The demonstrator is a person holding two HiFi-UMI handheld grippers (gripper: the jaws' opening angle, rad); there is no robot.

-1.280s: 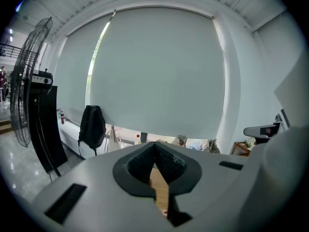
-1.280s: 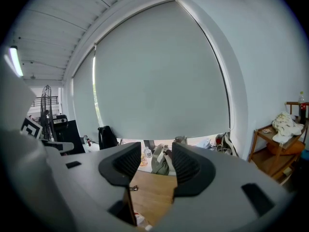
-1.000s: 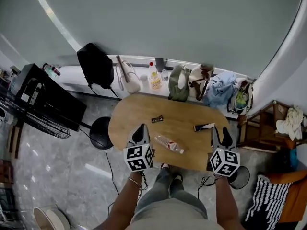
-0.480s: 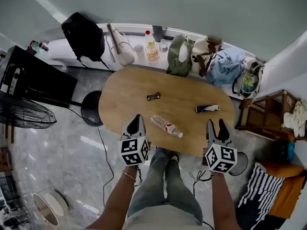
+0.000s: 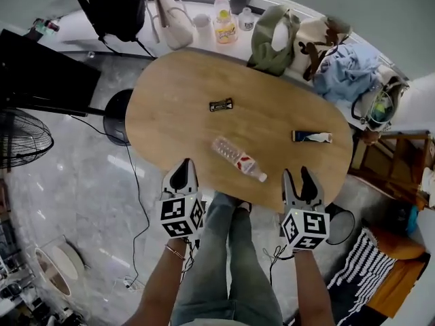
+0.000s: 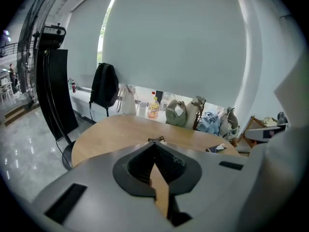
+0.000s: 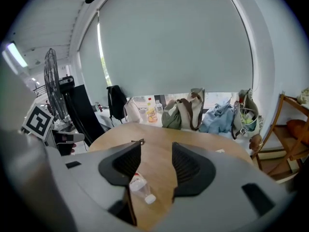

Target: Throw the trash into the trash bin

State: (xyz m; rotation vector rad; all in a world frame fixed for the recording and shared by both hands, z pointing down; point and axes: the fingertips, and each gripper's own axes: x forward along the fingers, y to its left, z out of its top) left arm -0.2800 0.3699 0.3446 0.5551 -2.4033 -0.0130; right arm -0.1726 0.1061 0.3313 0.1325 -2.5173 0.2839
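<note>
On the oval wooden table lie a clear plastic bottle with a white cap, a dark snack wrapper and a blue-and-white wrapper. My left gripper hangs at the table's near edge, left of the bottle, with its jaws shut and empty; its tips meet in the left gripper view. To the right of the bottle, my right gripper is open at the near edge with nothing in it. Between its fingers I see the bottle on the tabletop. A round white container stands on the floor at lower left.
Along the far ledge sit a black backpack, a yellow drink bottle, a green bag and blue cloth. A fan and a black stool stand left; a wooden shelf stands right. The person's legs are between the grippers.
Both grippers have come down toward the table's near edge. The head view has tipped downward, so the table sits higher and larger in the picture. The items on the table have not moved.
</note>
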